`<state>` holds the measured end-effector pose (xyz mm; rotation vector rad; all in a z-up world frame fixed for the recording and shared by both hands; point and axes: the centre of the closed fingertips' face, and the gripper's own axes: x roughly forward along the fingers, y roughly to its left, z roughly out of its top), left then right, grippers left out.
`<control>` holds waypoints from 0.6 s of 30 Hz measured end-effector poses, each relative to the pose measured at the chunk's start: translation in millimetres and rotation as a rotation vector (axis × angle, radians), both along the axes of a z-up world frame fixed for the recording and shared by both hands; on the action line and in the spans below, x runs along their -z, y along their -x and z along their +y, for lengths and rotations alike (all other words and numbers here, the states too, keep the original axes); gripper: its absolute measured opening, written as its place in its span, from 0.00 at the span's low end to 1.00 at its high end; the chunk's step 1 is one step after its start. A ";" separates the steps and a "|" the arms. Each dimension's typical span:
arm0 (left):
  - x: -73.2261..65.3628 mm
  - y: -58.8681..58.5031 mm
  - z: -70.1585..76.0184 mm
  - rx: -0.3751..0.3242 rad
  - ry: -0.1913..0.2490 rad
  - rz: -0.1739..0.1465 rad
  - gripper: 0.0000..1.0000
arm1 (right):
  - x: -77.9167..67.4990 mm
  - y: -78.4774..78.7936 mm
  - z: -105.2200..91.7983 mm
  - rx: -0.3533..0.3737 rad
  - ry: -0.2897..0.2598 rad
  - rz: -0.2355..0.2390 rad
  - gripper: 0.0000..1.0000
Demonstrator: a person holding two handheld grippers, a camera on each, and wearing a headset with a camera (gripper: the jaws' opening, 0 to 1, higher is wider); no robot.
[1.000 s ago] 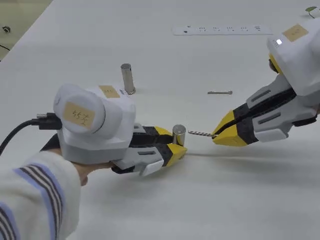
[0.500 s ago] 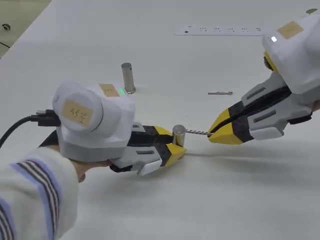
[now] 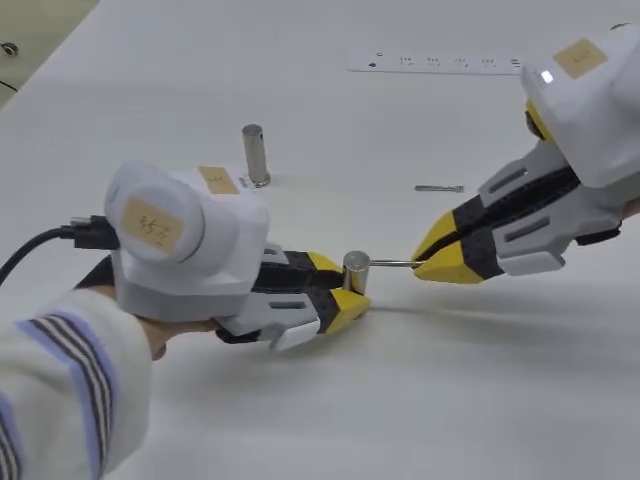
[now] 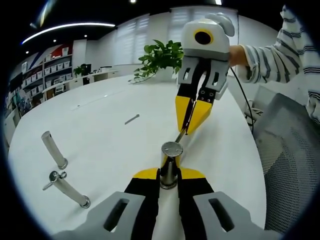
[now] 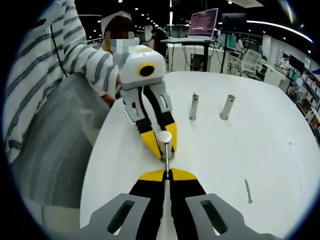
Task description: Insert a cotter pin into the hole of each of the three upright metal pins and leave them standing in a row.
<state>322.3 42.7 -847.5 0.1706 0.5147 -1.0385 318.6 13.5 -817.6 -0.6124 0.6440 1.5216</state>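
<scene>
Right gripper (image 3: 420, 268), pinching cotter pin (image 3: 392, 263), edged closer to metal pin (image 3: 356, 268) clamped in left gripper (image 3: 350, 296); keep push level, straight

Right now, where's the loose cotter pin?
Head view: the loose cotter pin lies flat on the table, right of centre, between the right gripper and the white power strip, touching neither.

An upright metal pin (image 3: 357, 268) is being clamped by the left gripper (image 3: 343, 289), and a cotter pin (image 3: 392, 263) is being held level against its upper part by the right gripper (image 3: 424, 266). A second pin (image 3: 254, 155) is being left untouched farther back.
</scene>
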 end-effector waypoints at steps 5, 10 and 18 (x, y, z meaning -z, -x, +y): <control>0.6 -0.2 0.1 0.004 -0.002 -0.005 0.11 | 1.8 -0.3 1.0 -0.020 0.007 -0.019 0.03; 0.6 -0.8 0.2 0.011 -0.004 -0.010 0.11 | 2.9 -1.0 2.2 -0.033 0.009 -0.034 0.03; 0.9 -1.1 -0.2 0.014 0.001 -0.010 0.11 | -2.3 -0.3 4.0 -0.021 -0.020 -0.030 0.03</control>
